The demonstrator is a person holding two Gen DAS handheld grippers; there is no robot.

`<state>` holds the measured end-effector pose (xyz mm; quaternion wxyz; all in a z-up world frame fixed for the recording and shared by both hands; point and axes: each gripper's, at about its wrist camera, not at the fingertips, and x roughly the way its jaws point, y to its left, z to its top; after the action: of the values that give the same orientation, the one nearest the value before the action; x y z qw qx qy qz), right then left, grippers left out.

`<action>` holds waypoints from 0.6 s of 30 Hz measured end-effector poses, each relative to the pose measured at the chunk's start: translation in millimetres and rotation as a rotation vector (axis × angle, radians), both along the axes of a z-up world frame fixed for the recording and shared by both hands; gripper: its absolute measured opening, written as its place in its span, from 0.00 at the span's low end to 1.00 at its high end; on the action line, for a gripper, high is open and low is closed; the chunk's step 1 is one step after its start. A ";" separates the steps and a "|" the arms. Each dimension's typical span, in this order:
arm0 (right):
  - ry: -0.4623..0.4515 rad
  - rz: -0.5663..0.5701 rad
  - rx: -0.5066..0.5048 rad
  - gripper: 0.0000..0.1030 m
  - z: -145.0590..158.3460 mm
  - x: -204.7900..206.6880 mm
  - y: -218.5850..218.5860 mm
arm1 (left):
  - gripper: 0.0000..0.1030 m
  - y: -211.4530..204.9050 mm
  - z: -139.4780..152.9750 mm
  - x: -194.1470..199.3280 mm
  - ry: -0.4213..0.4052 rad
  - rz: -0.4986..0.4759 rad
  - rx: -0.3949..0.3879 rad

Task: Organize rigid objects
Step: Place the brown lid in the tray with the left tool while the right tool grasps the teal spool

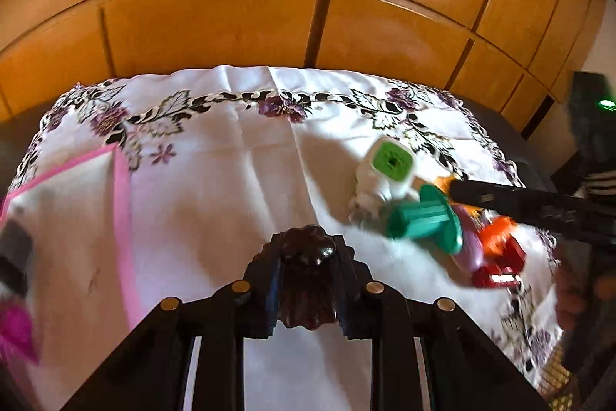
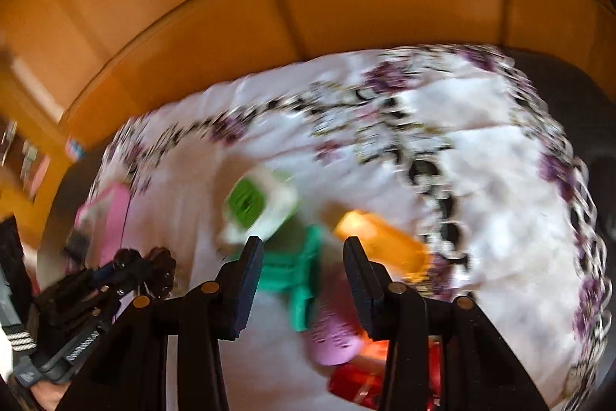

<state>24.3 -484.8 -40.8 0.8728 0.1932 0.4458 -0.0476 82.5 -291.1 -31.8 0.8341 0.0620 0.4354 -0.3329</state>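
Tongs of the left gripper are clenched on a dark brown scalloped piece, near the pink-rimmed tray at left. Carry it level over the rim before letting go. The right gripper hangs released over the toy pile, its green piece between the fingers; it should centre there before closing.
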 end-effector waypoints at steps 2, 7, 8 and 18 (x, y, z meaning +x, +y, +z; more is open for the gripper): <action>0.039 0.060 -0.039 0.73 -7.4 8.1 16.5 | 0.23 9.3 3.4 -11.8 -0.011 -0.007 -0.008; 0.072 0.094 -0.130 0.79 -16.4 16.0 32.9 | 0.23 28.5 12.1 -33.1 -0.026 -0.010 -0.032; 0.075 0.089 -0.138 0.79 -17.2 17.6 32.9 | 0.23 33.4 14.5 -37.9 -0.031 -0.010 -0.037; 0.091 0.049 -0.243 0.82 -27.3 35.6 37.6 | 0.23 79.5 30.6 -61.2 -0.036 0.028 -0.083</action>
<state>59.9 -447.1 -68.0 0.8696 0.0729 0.4802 -0.0888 21.3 -211.6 -1.2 0.8482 0.0273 0.4071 -0.3377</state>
